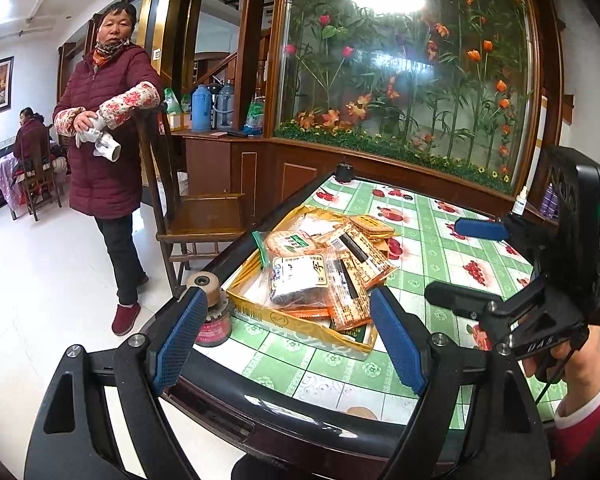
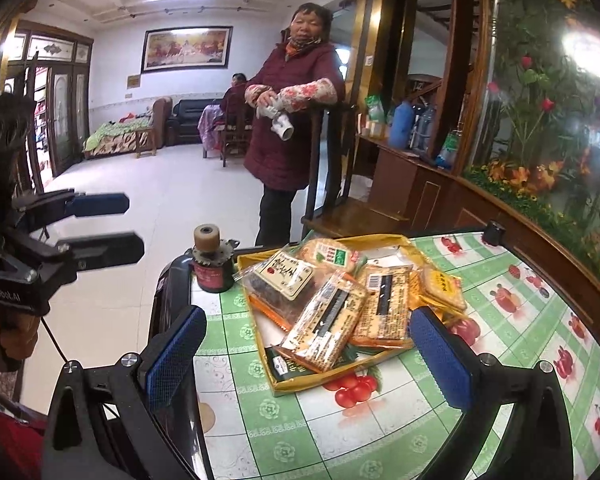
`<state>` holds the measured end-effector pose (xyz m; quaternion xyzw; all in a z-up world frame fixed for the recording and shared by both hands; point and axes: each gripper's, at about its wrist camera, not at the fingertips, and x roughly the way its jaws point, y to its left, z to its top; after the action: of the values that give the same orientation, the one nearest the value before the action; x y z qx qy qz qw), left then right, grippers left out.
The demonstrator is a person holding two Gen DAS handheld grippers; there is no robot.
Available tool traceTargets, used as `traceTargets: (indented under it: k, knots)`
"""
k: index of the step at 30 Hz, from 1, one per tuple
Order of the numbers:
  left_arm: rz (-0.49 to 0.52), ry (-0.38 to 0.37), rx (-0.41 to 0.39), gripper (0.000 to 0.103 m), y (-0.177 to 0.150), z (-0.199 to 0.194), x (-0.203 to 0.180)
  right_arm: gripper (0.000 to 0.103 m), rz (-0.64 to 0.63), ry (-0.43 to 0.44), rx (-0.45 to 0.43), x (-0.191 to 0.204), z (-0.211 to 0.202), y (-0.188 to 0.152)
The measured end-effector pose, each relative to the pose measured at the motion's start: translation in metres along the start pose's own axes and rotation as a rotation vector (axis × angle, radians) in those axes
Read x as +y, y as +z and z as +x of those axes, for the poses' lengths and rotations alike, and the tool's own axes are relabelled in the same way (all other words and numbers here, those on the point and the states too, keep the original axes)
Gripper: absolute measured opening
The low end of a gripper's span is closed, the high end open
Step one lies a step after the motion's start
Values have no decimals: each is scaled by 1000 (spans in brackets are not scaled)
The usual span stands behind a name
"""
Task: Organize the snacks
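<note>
A shallow yellow box (image 1: 300,326) (image 2: 296,386) on the table holds a pile of snack packets: a clear packet with a white label (image 1: 298,280) (image 2: 284,278), orange cracker packets (image 1: 354,276) (image 2: 328,330) and a green-labelled round cracker packet (image 1: 290,242) (image 2: 328,254). My left gripper (image 1: 290,340) is open and empty, a little before the box's near edge. My right gripper (image 2: 306,360) is open and empty over the box's near end. Each gripper shows in the other's view: the right (image 1: 472,264) and the left (image 2: 116,224).
The table has a green checked fruit-print cloth (image 1: 440,232) (image 2: 380,420) and a dark raised rim. A small red-labelled jar with a tan top (image 1: 210,312) (image 2: 210,264) stands left of the box. A wooden chair (image 1: 196,208) and a standing woman (image 1: 108,152) are beyond the table's left side.
</note>
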<state>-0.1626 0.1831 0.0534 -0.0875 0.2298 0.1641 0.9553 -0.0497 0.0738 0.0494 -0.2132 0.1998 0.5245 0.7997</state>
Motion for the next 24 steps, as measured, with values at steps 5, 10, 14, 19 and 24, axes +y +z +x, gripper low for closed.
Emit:
traceTargets:
  k: [5, 10, 14, 19, 24]
  knots:
    - [7, 1, 6, 84, -1, 0, -1, 102, 13, -4, -16, -4, -3, 0]
    - [11, 9, 9, 84, -1, 0, -4, 102, 17, -5, -25, -6, -5, -3]
    - [9, 10, 1, 84, -1, -2, -4, 102, 24, 0, -33, -5, -7, -4]
    - [6, 17, -19, 84, 0, -7, -3, 102, 21, 2, -36, -4, -7, -3]
    - [14, 34, -49, 84, 0, -13, -2, 102, 13, 2, -34, -1, -7, -2]
